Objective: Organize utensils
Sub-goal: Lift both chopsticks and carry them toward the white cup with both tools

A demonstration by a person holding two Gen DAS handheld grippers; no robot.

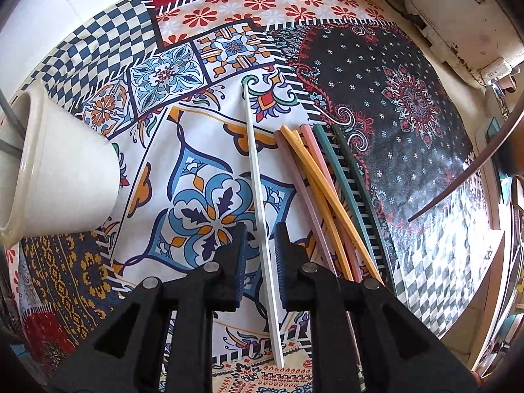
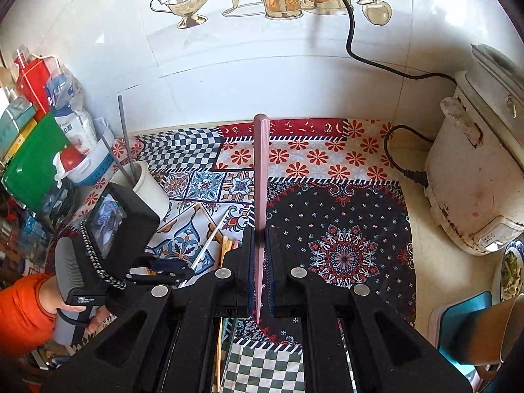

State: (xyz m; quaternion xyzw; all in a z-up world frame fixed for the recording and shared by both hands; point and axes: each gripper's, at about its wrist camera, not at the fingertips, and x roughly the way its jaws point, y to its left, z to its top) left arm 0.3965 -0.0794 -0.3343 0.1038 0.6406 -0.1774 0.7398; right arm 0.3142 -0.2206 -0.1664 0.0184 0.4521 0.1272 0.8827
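The white chopstick (image 1: pixel 262 203) lay flat on the patterned cloth (image 1: pixel 409 150), and its long axis ran almost straight along the left gripper (image 1: pixel 260 239), passing through the gap between the 2 blue-padded fingers (image 1: pixel 240 255). Those fingers stood apart on either side of the stick, released and not yet touching it, so the left gripper was plainly the nearer one for that piece. A squeeze inward across the stick's narrow width looked like all the next grasp would call for.

Just to the right of it lay a loose fan of coloured chopsticks (image 1: pixel 330 196): 2 yellow, 2 pink or mauve and 2 dark green, crossing one another near their lower ends and pointing roughly the same way as the white one.

The right gripper (image 2: pixel 260 262) was clenched on a pink chopstick (image 2: pixel 261 177), held clear of the cloth and pointing away from the camera along the fingers, its thick end toward the tiled wall (image 2: pixel 262 75).

The cream cup (image 2: pixel 147 186) stood at the left of the cloth, near the left gripper's camera body. In the right wrist view it already held 2 dark grey sticks (image 2: pixel 126 144) leaning upright. In the left wrist view the cup (image 1: pixel 65 177) filled the left edge, and its inside was not visible.
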